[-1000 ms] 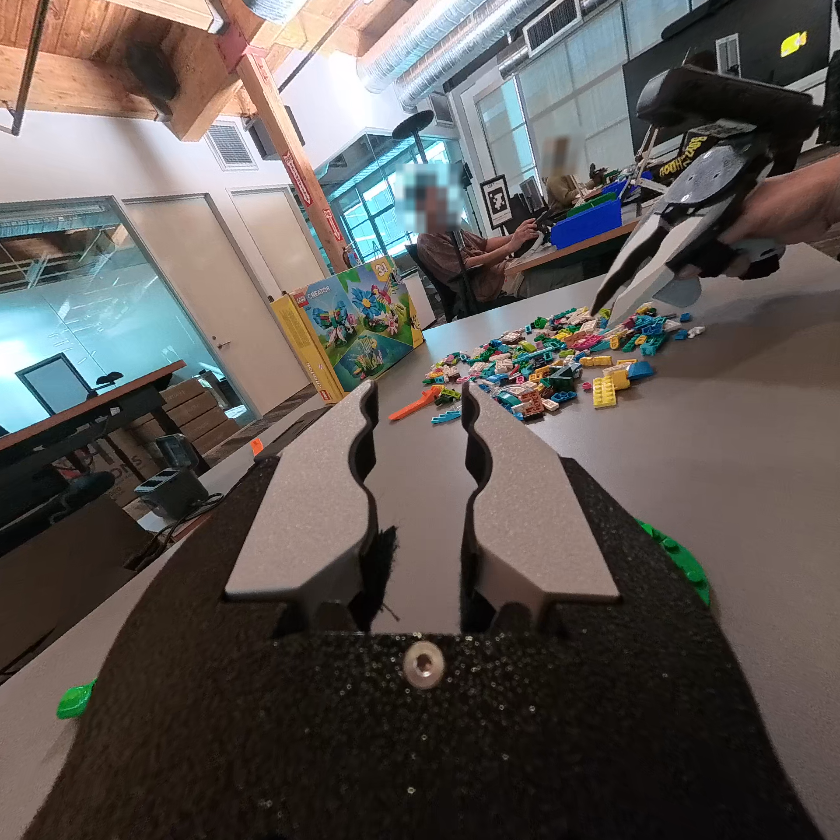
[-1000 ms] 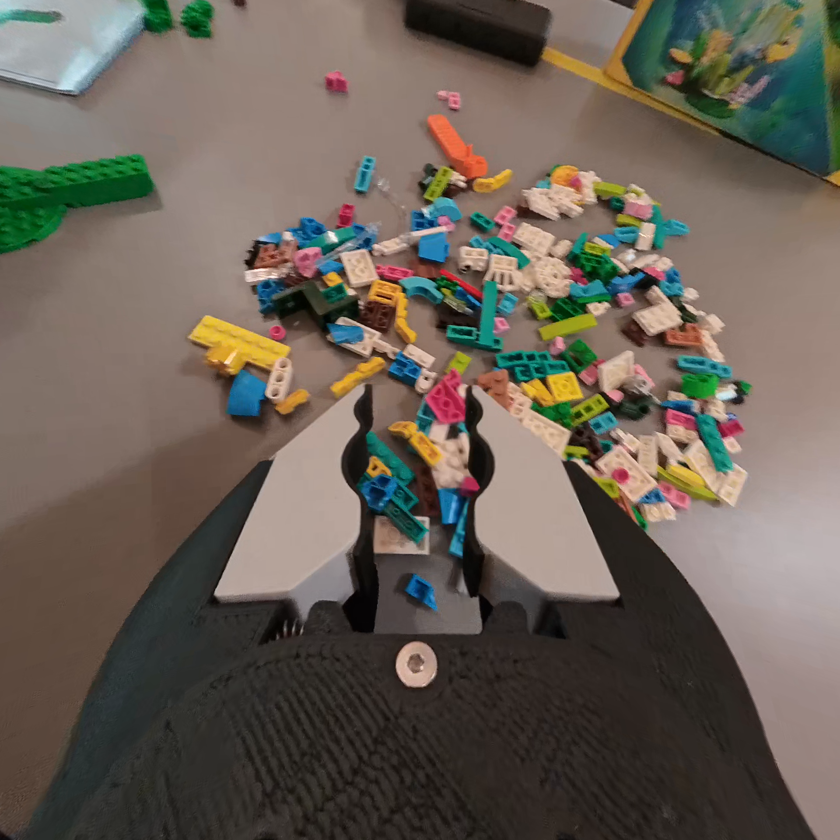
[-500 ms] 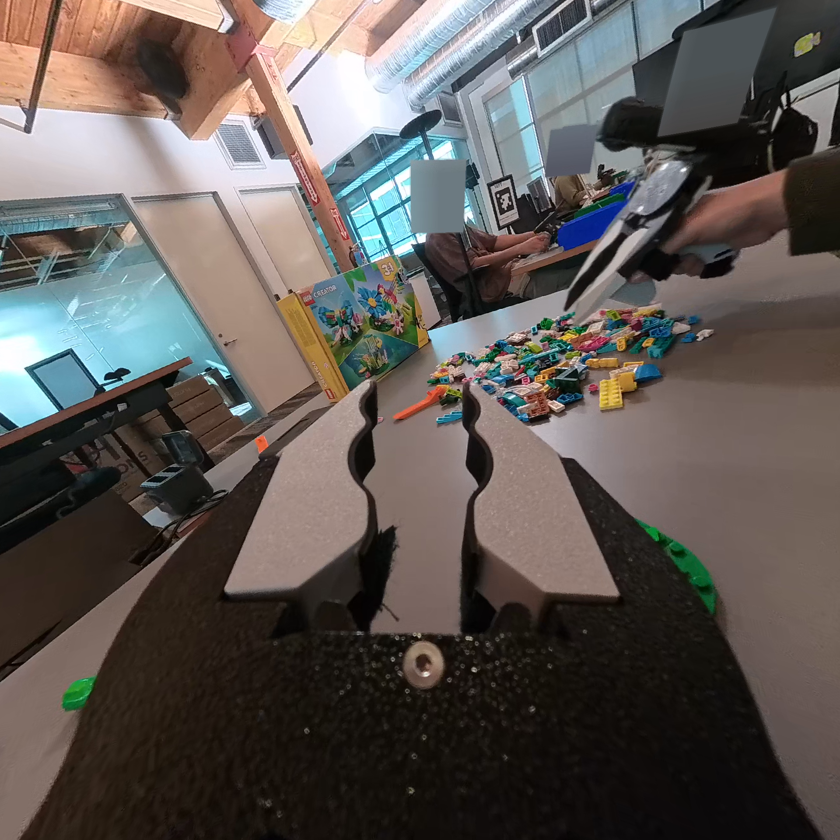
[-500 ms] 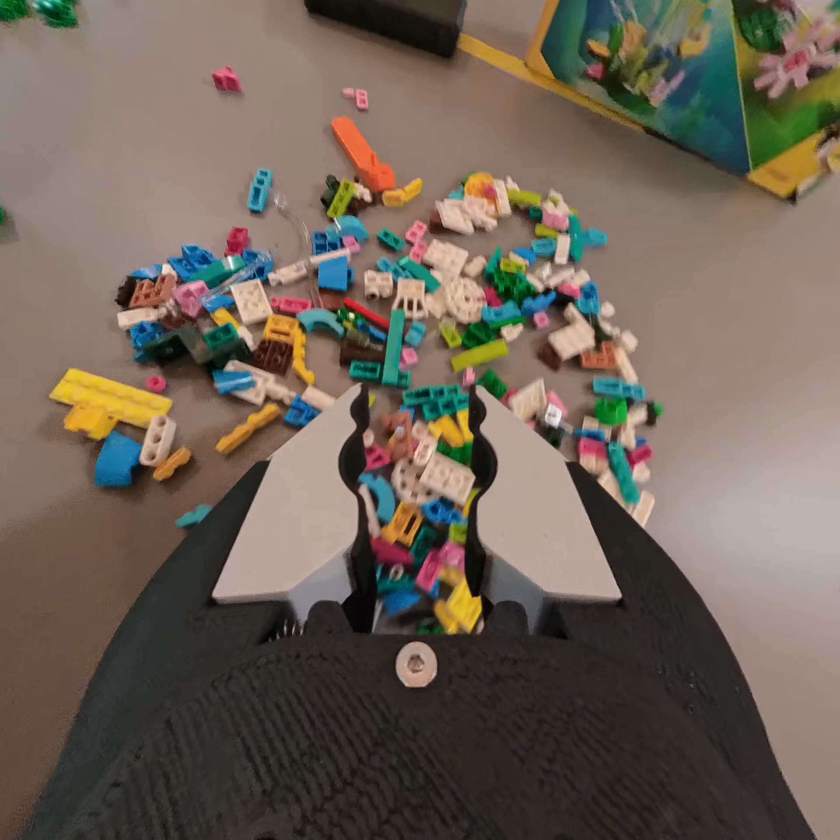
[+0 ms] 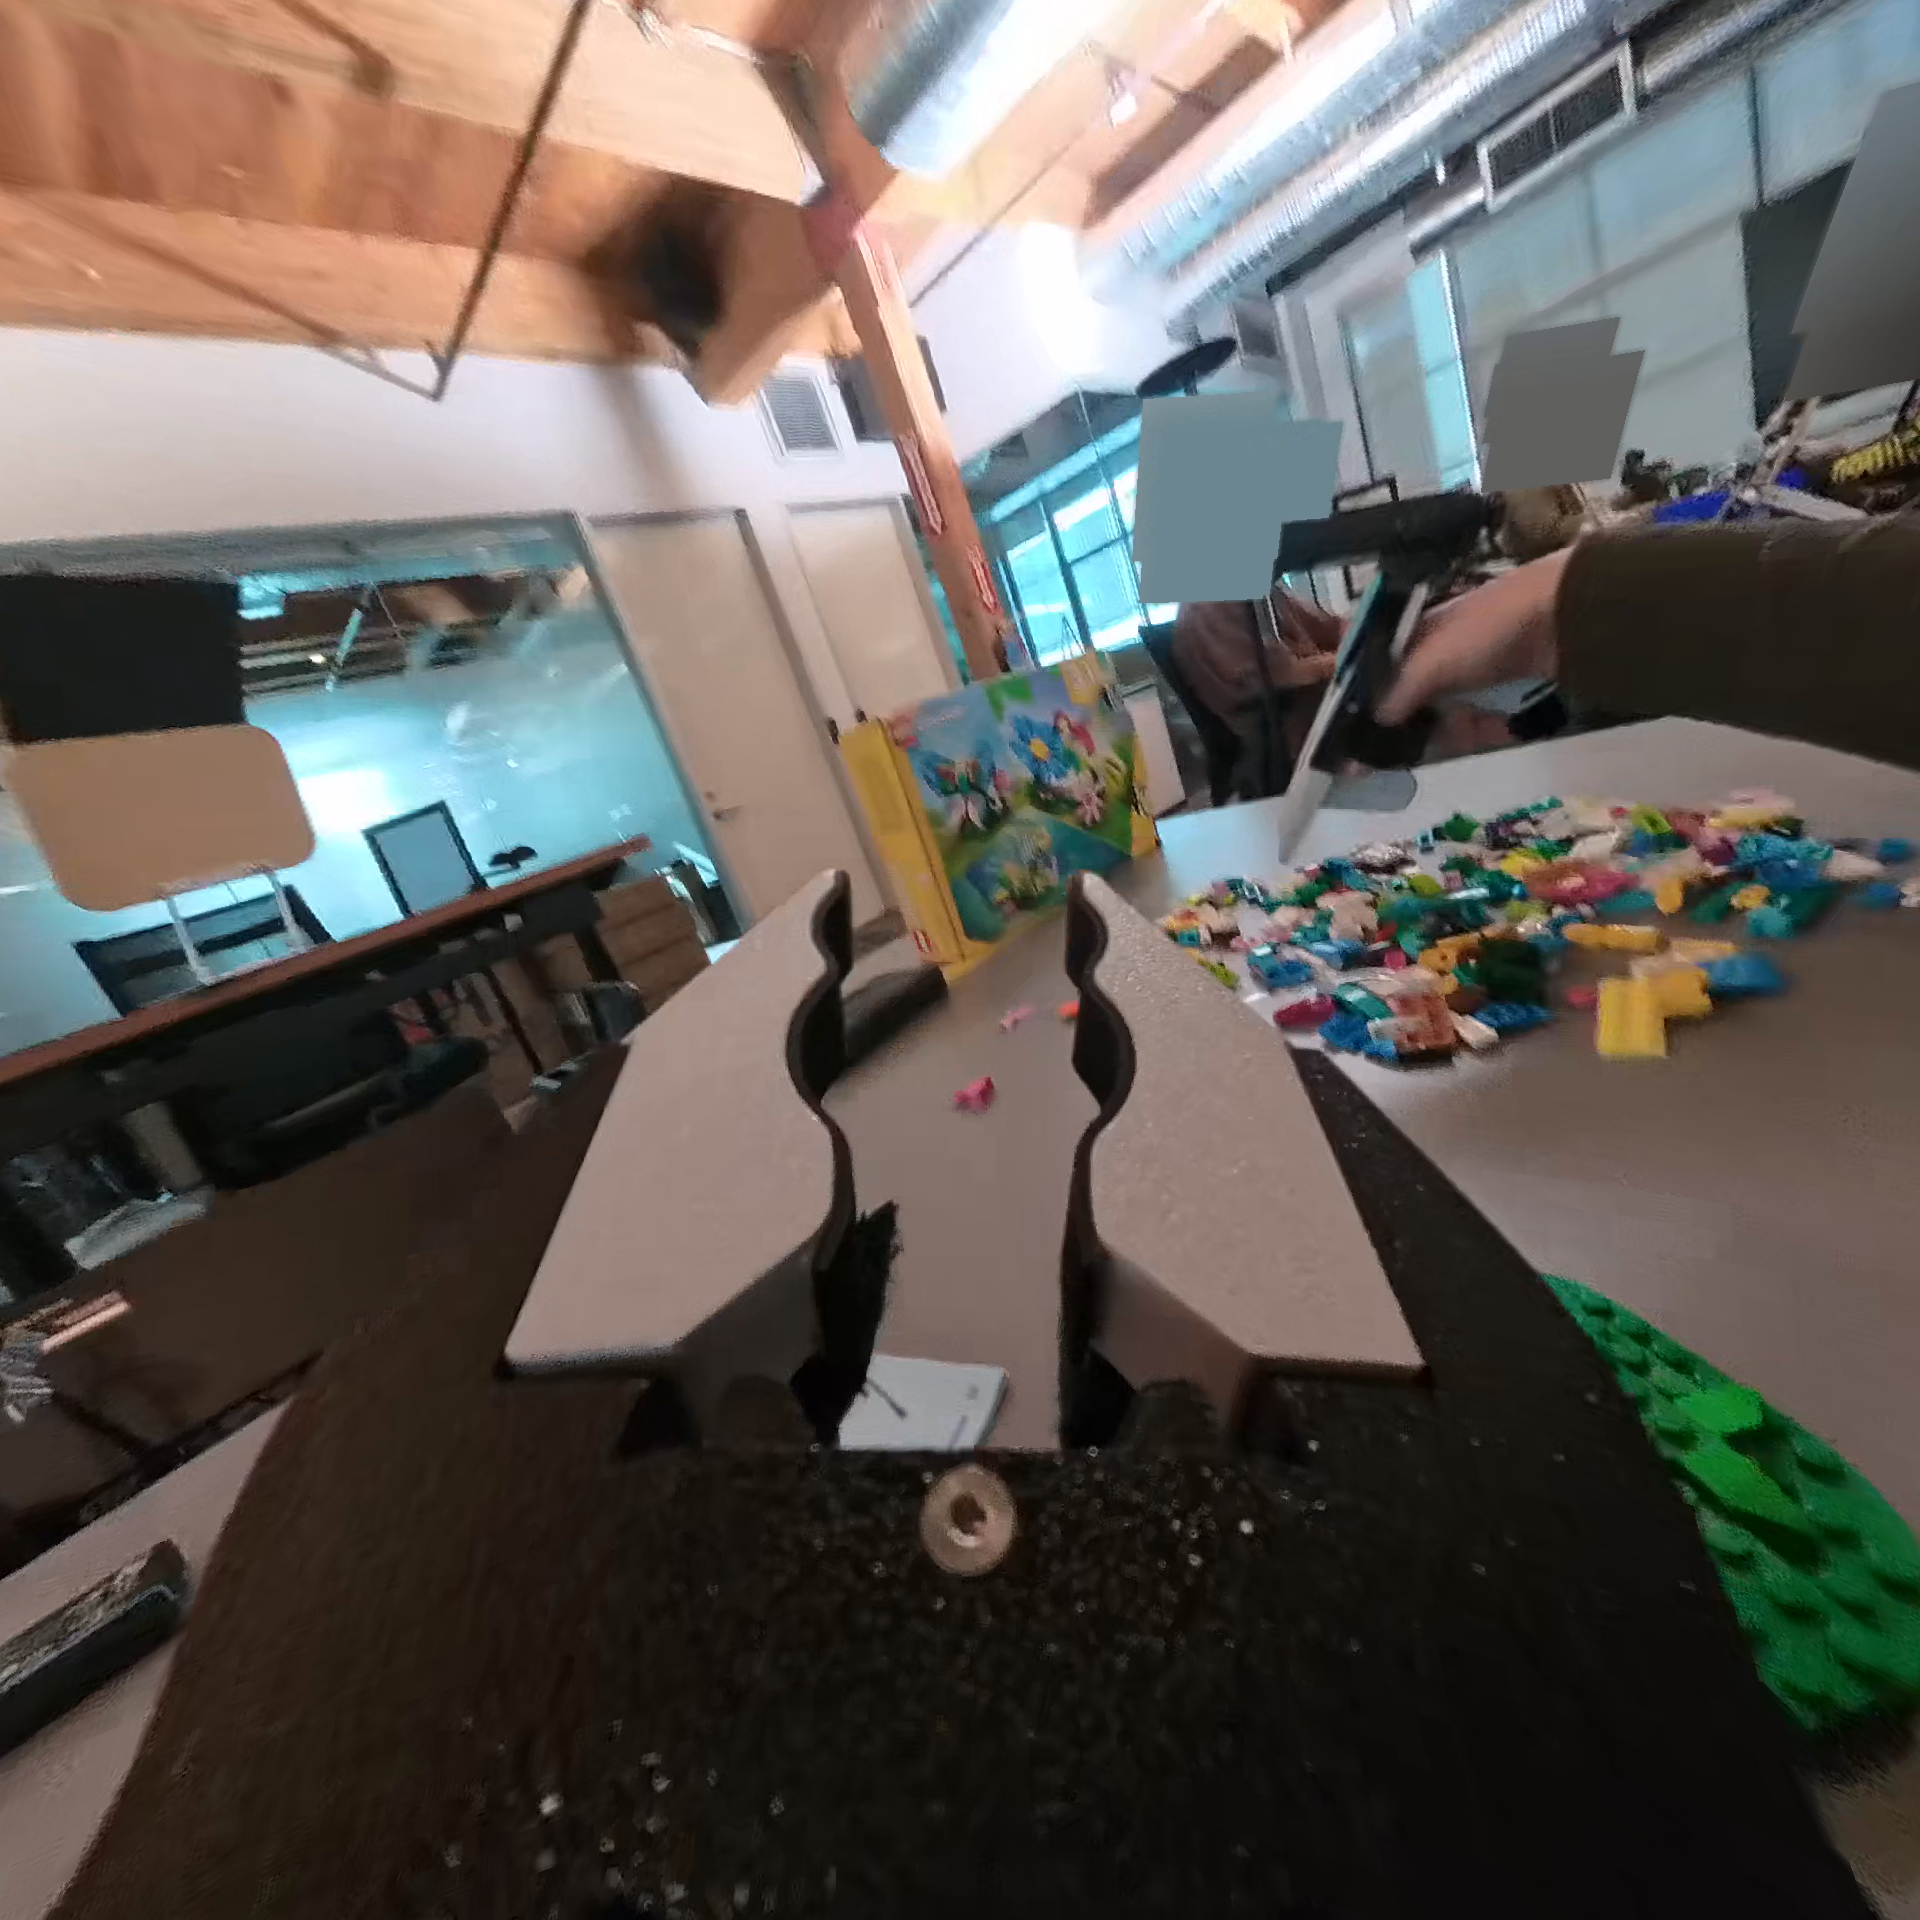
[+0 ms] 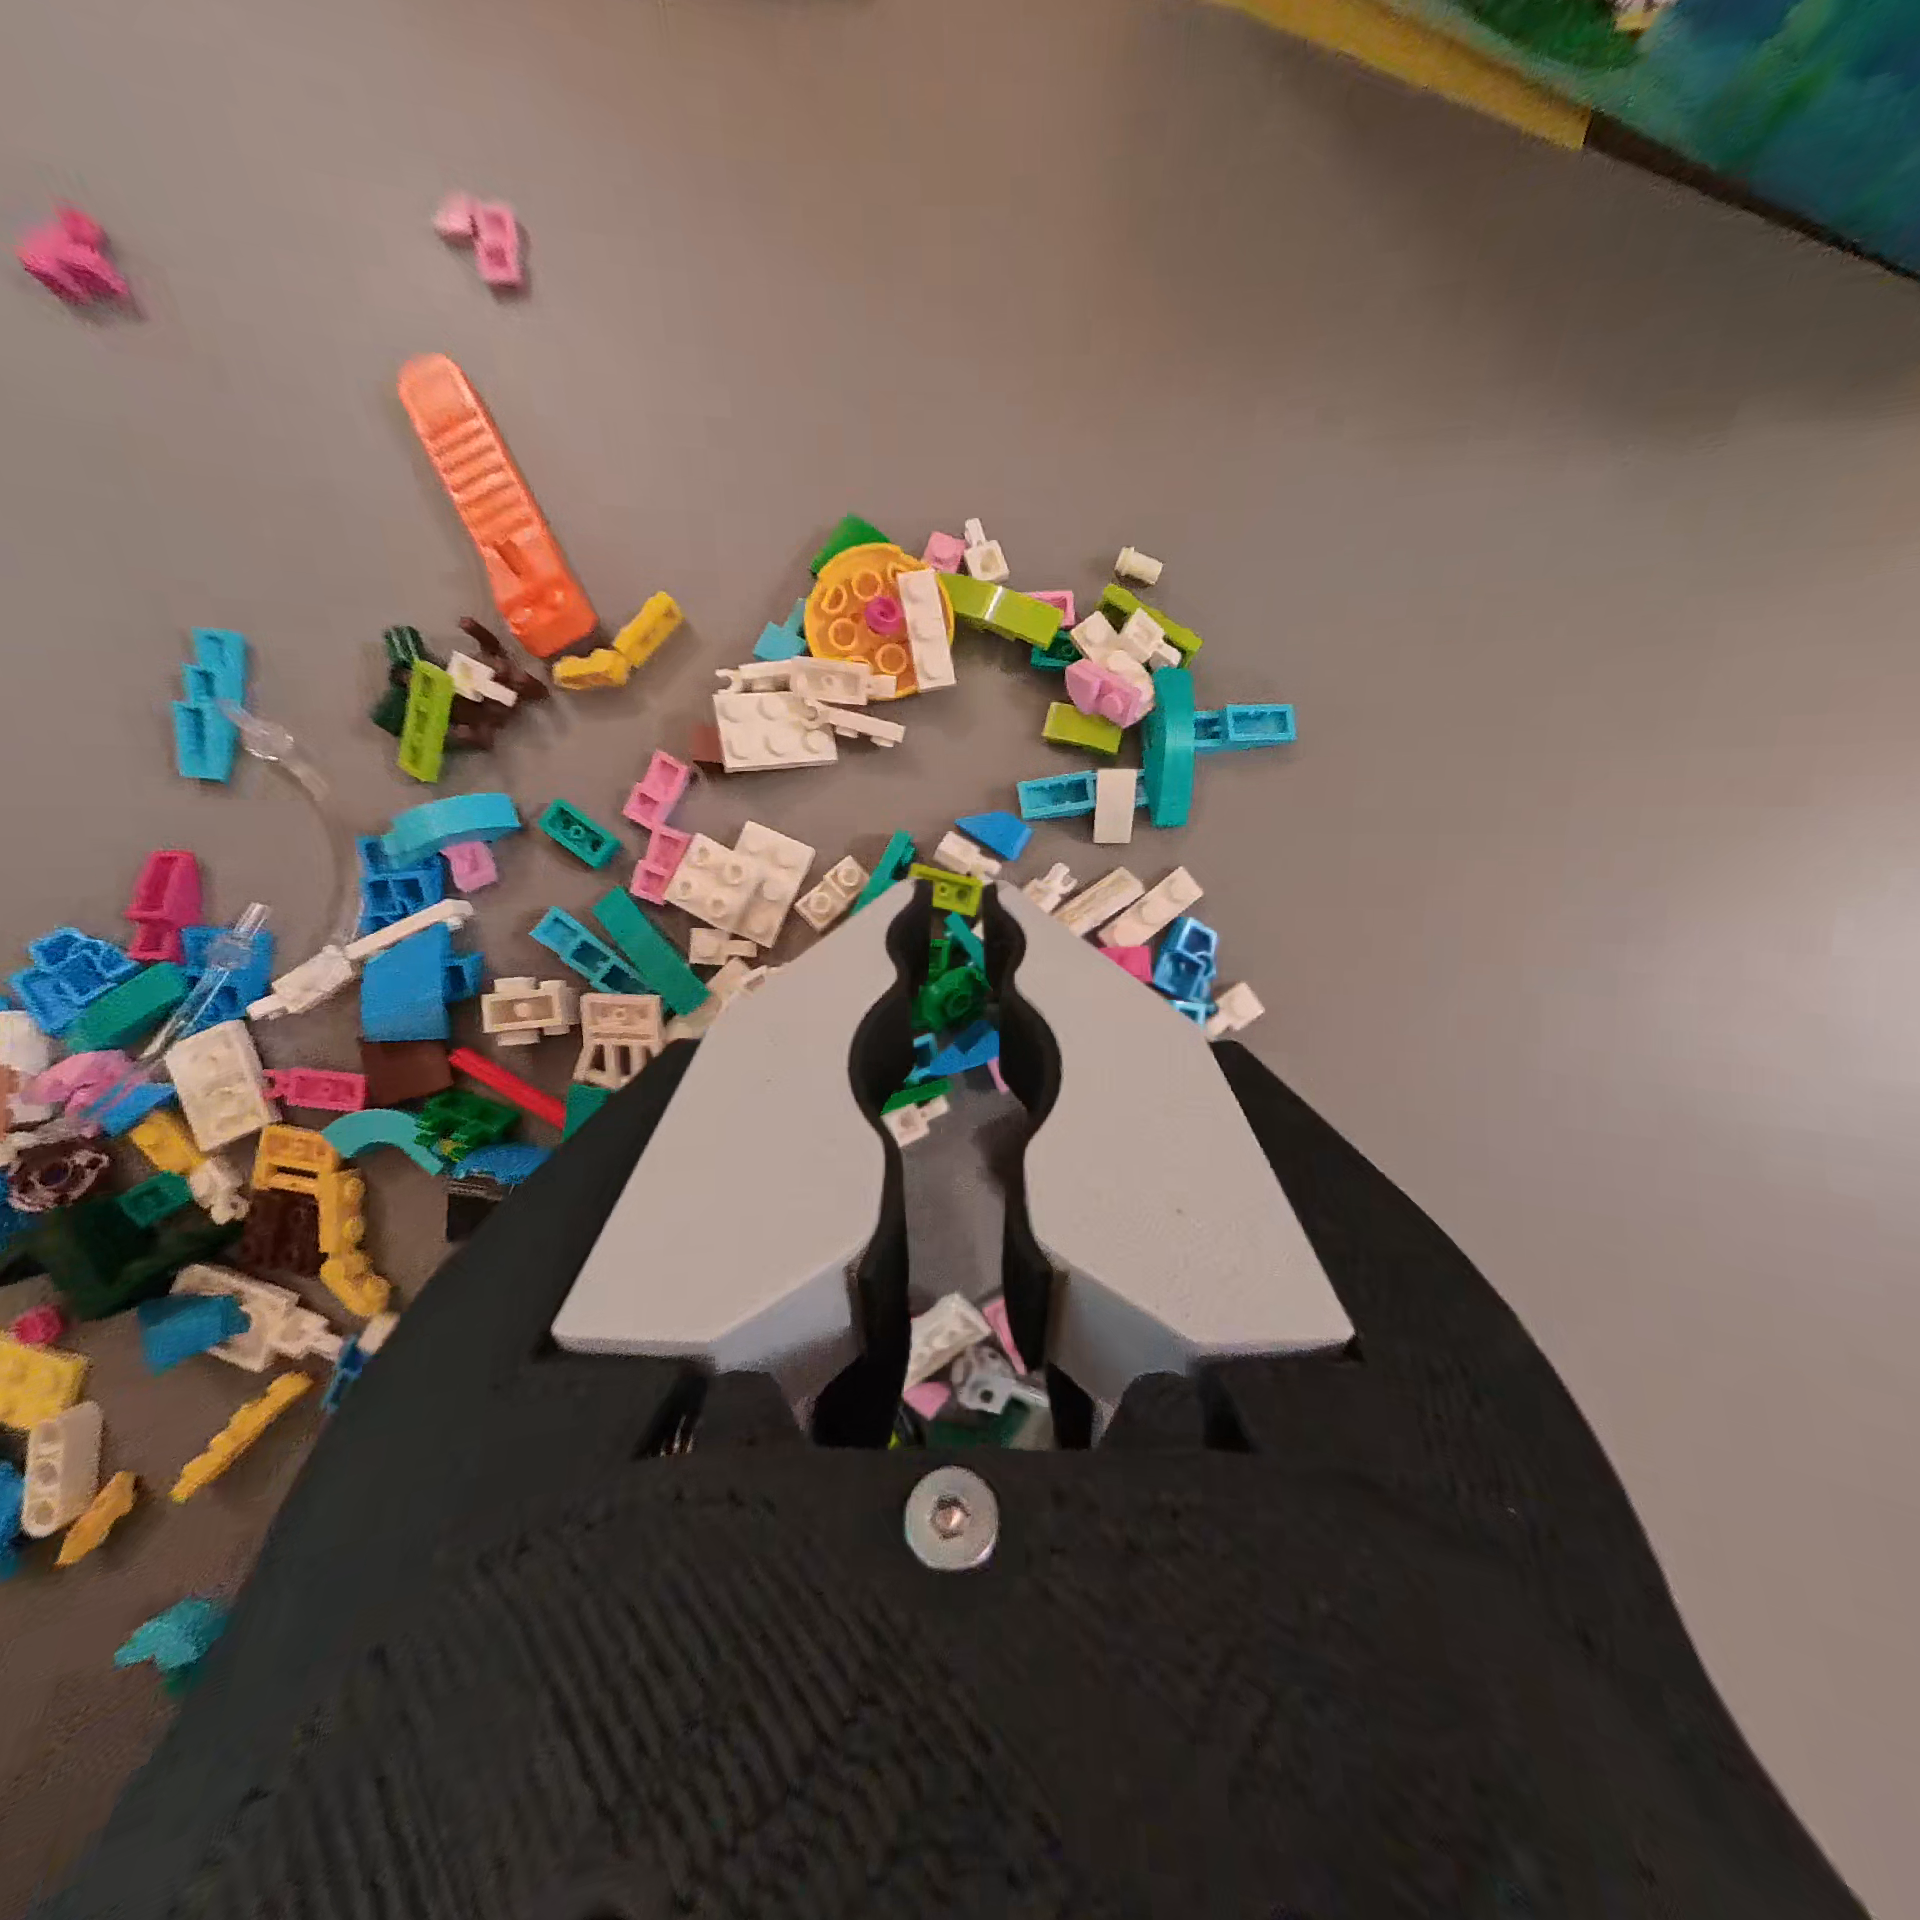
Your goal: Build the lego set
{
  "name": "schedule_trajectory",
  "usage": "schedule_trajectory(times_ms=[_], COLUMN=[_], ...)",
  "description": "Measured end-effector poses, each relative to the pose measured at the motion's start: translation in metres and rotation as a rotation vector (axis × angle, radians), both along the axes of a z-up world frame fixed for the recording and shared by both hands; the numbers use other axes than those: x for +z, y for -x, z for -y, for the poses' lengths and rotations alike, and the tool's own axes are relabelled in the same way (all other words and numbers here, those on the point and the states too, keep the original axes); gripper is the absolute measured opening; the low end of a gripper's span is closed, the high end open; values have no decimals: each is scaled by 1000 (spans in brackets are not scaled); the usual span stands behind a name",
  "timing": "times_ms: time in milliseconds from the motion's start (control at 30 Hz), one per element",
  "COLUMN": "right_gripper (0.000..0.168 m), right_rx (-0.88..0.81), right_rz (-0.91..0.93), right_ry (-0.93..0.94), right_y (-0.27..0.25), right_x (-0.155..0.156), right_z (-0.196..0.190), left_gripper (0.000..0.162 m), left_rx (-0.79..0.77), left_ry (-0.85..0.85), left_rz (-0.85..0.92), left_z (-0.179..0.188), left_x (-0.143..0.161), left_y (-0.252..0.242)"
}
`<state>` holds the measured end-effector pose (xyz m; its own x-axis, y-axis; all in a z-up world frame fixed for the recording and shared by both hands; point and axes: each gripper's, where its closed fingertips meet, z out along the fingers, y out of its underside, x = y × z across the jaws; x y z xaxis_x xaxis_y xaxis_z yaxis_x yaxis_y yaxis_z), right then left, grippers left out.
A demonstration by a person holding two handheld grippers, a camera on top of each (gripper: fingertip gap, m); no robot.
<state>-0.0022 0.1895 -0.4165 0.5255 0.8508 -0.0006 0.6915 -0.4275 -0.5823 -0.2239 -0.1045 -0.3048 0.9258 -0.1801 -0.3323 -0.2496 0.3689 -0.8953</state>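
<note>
Pinching a small lime-green plastic brick (image 6: 952,894) over the heap, the right tool (image 6: 953,902) nearly meets; the left tool (image 5: 956,914) gapes empty.

A grey bench (image 5: 1558,1195) is carrying everything. Beyond it, a long dark desk (image 5: 312,977) is standing before a glass wall (image 5: 436,727), wooden beams (image 5: 260,197) are crossing the ceiling, and a seated person (image 5: 1236,665) is working at another desk.

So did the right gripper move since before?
Yes. The right gripper went forward over the brick pile, toward the box; the orange tool now lies nearer its tips, which have closed in around a lime piece.
</note>
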Motion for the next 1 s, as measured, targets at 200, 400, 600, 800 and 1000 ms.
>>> schedule_trajectory(times_ms=[200,400,600,800,1000], right_gripper=[16,21,13,13,13], right_rx=[55,87,88,204,363], right_rz=[73,116,139,115,-23], right_ry=[115,116,98,-9,-144], right_y=[-5,-4,-10,-4,76], right_x=[-5,-19,-24,-11,38], right_z=[15,17,12,15,55], left_gripper=[40,40,41,41,41], left_rx=[1,-16,-63,-70,-54], left_ry=[-23,5,42,53,64], left_rz=[-2,40,123,82,103], left_z=[-12,-32,-34,-35,-38], left_x=[4,1,-1,-5,-6], left_y=[-11,-5,1,-5,-1])
